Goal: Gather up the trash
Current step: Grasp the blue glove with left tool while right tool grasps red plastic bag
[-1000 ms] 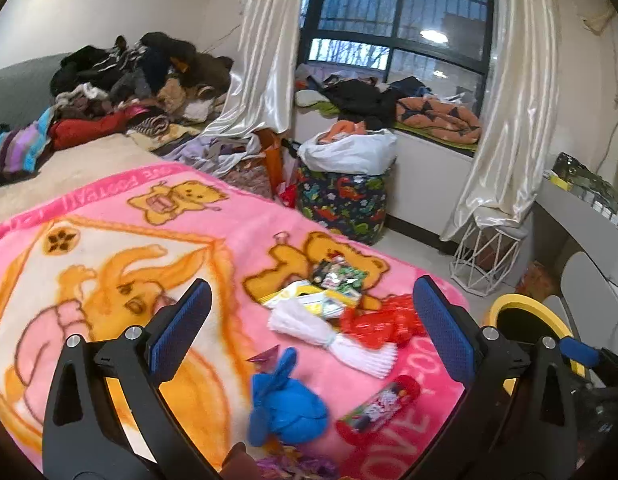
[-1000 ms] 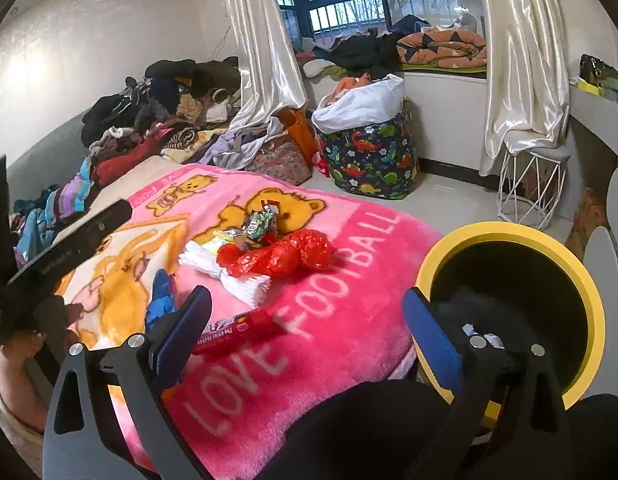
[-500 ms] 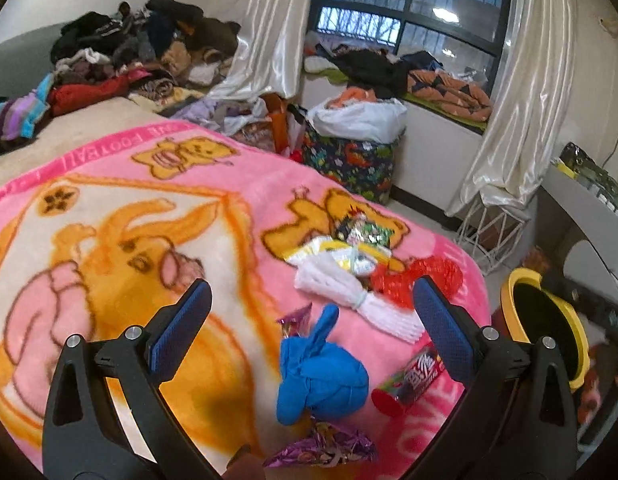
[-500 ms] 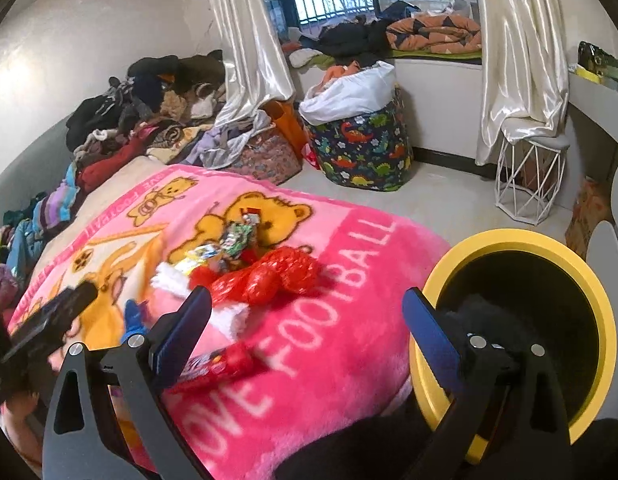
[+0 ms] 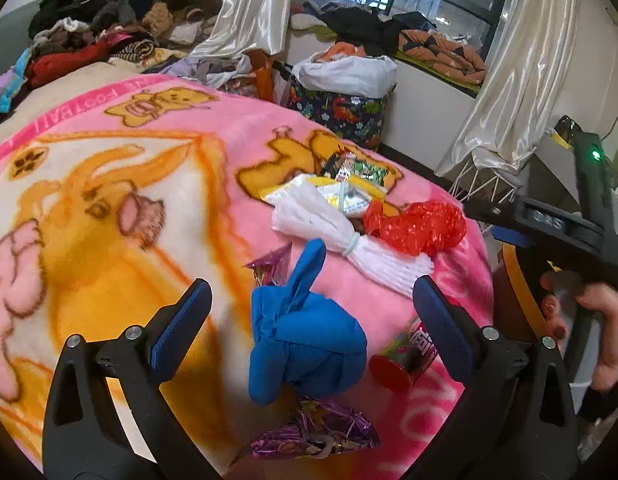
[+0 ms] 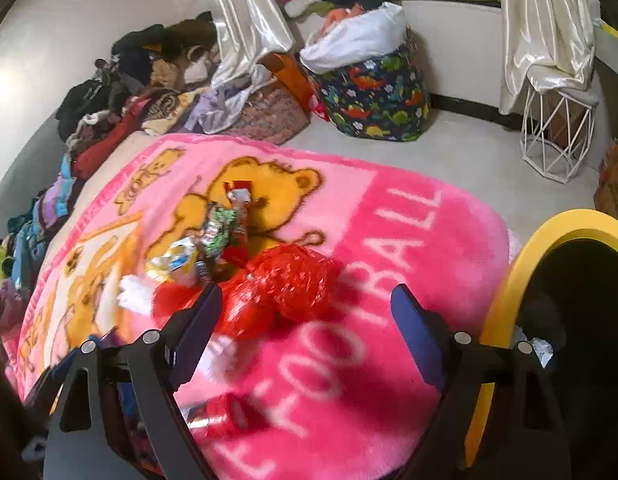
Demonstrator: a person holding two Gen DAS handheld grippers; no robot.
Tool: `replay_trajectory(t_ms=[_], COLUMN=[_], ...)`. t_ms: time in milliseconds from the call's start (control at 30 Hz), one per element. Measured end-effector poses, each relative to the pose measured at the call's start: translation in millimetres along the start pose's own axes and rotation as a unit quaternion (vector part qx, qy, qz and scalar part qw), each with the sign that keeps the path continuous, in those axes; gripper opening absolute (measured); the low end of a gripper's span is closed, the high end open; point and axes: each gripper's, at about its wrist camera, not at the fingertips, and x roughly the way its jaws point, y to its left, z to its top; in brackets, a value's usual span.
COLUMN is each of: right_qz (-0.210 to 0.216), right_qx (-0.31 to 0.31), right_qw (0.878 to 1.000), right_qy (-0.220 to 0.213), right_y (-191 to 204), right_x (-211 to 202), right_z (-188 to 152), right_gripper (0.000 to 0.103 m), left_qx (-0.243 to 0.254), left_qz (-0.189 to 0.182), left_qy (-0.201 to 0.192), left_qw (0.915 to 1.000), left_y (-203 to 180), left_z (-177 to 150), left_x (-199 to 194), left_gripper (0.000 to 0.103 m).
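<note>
On pink blanket [image 5: 109, 168]: one blue bundle [image 5: 305, 336], one red bag [image 6: 285, 292]; left hand-held gripper [image 5: 313, 312] spread, right hand-held gripper [image 6: 305, 320] closing, empty.

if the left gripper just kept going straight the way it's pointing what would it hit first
Most likely the blue knotted cloth bundle, which lies on the pink blanket between the open fingers of the left gripper. Nothing is in the way before it. Depth is hard to judge through the fisheye.

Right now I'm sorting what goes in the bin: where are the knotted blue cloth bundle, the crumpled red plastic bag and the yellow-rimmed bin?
Knotted blue cloth bundle [image 5: 309, 344], left wrist view, its rounded body.
Crumpled red plastic bag [image 6: 287, 286], right wrist view, its middle.
Yellow-rimmed bin [image 6: 549, 232], right wrist view, its rim.
</note>
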Motion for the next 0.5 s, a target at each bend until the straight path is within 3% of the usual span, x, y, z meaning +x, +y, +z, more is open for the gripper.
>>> replay_trajectory(t_ms=[133, 200, 233, 333, 400, 500], right_qz=[0.012, 0.029, 0.042, 0.040, 0.034, 0.034], right_qx=[0.016, 0.028, 0.029, -0.014, -0.030, -0.015], right_qw=[0.999, 0.998, 0.998, 0.999, 0.999, 0.999], right_qy=[0.033, 0.046, 0.042, 0.017, -0.004, -0.029], right_y=[-2.8, -5.1, -4.5, 8.3, 13.8, 8.4], right_x=[25.9, 34.0, 33.0, 20.3, 9.9, -3.8], right_z=[2.5, 0.9, -0.9, -4.3, -6.0, -9.1], right_gripper=[0.080, 0.055, 0.037, 0.018, 0.016, 0.015], left_qx=[0.009, 0.004, 0.001, 0.004, 0.003, -0.002], left_qz=[0.014, 0.017, 0.017, 0.022, 0.021, 0.022], left_qy=[0.023, 0.031, 0.034, 0.043, 0.046, 0.050], left_qw=[0.9996, 0.9994, 0.9993, 0.9988, 0.9987, 0.9985], left_y=[-2.1, -2.1, -1.4, -0.6, 0.4, 0.6], left_z=[-4.4, -6.7, -7.6, -8.4, -7.7, -6.7], left_x=[11.6, 13.9, 15.1, 19.0, 20.8, 21.0], left_gripper=[0.091, 0.086, 0.084, 0.067, 0.047, 0.026])
